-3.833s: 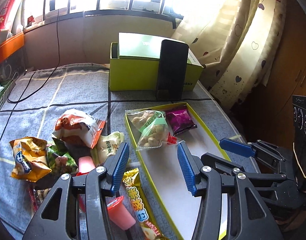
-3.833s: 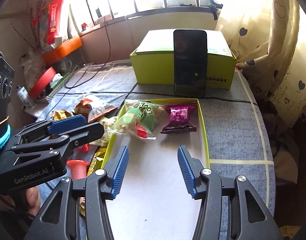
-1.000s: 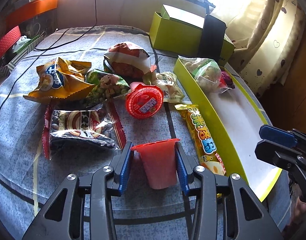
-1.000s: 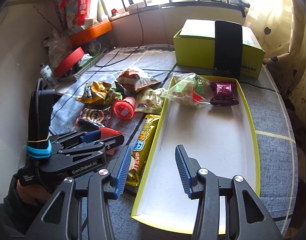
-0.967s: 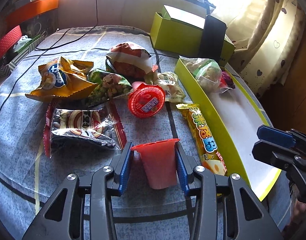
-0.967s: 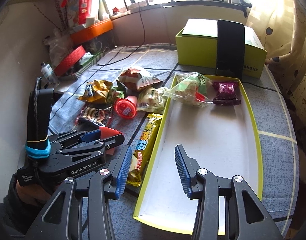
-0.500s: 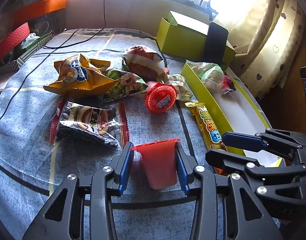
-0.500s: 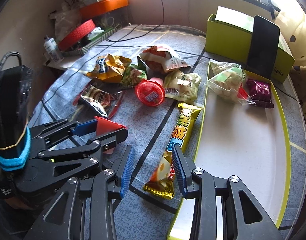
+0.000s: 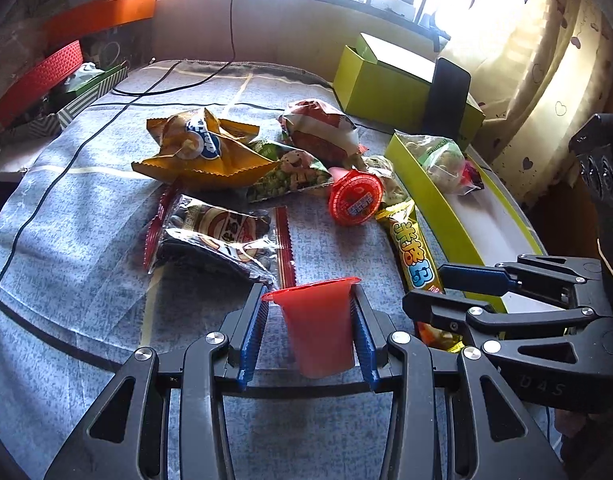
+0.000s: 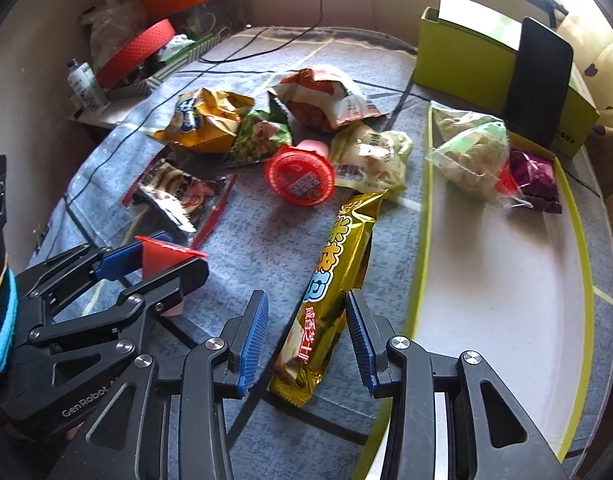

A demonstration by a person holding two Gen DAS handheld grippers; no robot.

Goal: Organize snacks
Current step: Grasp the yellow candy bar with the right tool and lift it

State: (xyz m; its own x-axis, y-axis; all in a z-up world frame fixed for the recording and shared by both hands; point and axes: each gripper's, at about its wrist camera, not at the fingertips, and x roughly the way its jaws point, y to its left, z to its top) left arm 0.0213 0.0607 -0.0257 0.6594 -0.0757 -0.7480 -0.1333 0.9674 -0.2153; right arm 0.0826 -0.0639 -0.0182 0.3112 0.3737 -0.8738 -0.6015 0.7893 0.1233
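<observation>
The left tool (image 9: 312, 336) pinches a red jelly cup (image 9: 318, 324) by its sides at the bottom centre of its view, held above the blue cloth of the desk (image 9: 86, 264). The right tool (image 10: 306, 344) stands spread, its jaws opening a touch, astride the near end of a long gold snack bar (image 10: 330, 292) that lies just left of the yellow-rimmed tray (image 10: 506, 280); the pads do not seem to touch the wrapper, though the angle makes that hard to judge. To lift it well, I'd close squarely across the bar's width, low on the wrapper, then carry it over the tray's rim. The left tool's body reads "GenRobot"; the bar bears large Chinese characters; the green box (image 10: 466, 60) at upper right shows "NX".
</observation>
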